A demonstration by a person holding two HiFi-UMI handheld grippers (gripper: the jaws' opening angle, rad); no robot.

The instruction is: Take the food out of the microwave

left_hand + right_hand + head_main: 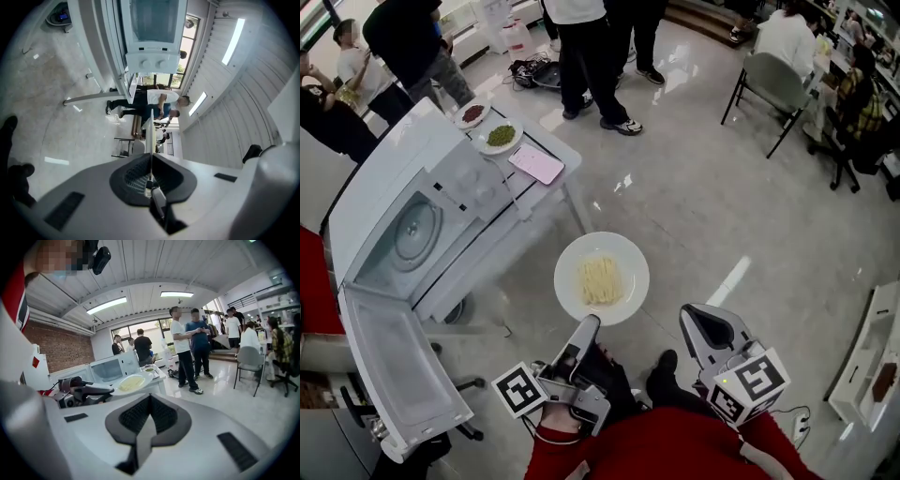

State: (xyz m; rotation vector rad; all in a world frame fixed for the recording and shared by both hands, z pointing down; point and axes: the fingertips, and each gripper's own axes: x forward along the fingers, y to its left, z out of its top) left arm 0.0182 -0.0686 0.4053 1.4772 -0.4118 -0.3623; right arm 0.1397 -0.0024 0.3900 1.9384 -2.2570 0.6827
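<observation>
Retrieval step looks nearly done: left claw (587,324) pinches the 6 o'clock rim of the round white plate (572,265) of pale noodles (600,279), held over the floor with the open white microwave (403,230) at its 9 o'clock, right claw (701,323) pressed together and empty, so next it probably needs a level carry to the white desk (555,148) at 11 o'clock.

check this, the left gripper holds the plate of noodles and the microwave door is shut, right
Not quite. The microwave door is open, not shut, as the head view shows. The rest is right: the left gripper does hold the plate of noodles, by its rim.
</observation>
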